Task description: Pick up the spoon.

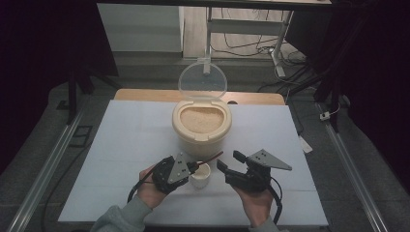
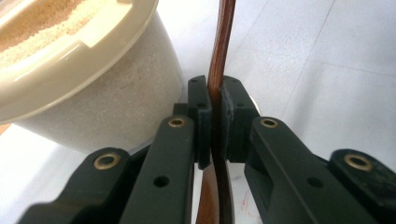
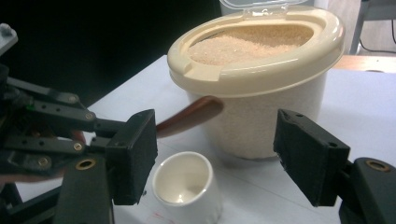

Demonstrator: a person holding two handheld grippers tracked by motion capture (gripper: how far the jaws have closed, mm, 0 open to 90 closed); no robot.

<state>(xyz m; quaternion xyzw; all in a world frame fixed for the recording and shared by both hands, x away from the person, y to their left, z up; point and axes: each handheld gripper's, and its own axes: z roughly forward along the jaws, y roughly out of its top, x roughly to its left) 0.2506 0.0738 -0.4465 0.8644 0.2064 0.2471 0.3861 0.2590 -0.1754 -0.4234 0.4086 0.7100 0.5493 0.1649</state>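
- The left hand-held gripper [image 1: 192, 167] had its jaws closed tight on a slim brown wooden spoon [image 1: 211, 157]; in the left gripper view the handle [image 2: 219, 70] ran straight up between the two pads, pinched on its flat faces.
- The spoon looked light, stiff and smooth-finished, so a grip on the broad faces seemed right. Judging by its polish, it could twist or slide if taken by the narrow edges.
- The right hand-held gripper [image 1: 229, 162] stood wide open and held nothing; in its own view its two jaws framed the small white cup [image 3: 186, 186] and the container behind it.
- The small white cup [image 1: 200, 175] sat on the white surface [image 1: 121, 145] between the two grippers, at about 6 o'clock from the big container and near it. It looked empty, glossy and probably ceramic: light, rigid, slippery and easy to tip. A hold across its wall, low down, would likely be steadiest.
- The cream container [image 1: 201, 126] stood at the middle of the surface, filled nearly to the rim with pale grain [image 3: 252, 39], its clear lid [image 1: 202, 81] hinged upright at 12 o'clock. It appeared heavy and stable, unlikely to shift under scooping.
- The grain would pour loosely and spill from a tilted spoon, so the bowl would need to be kept level.
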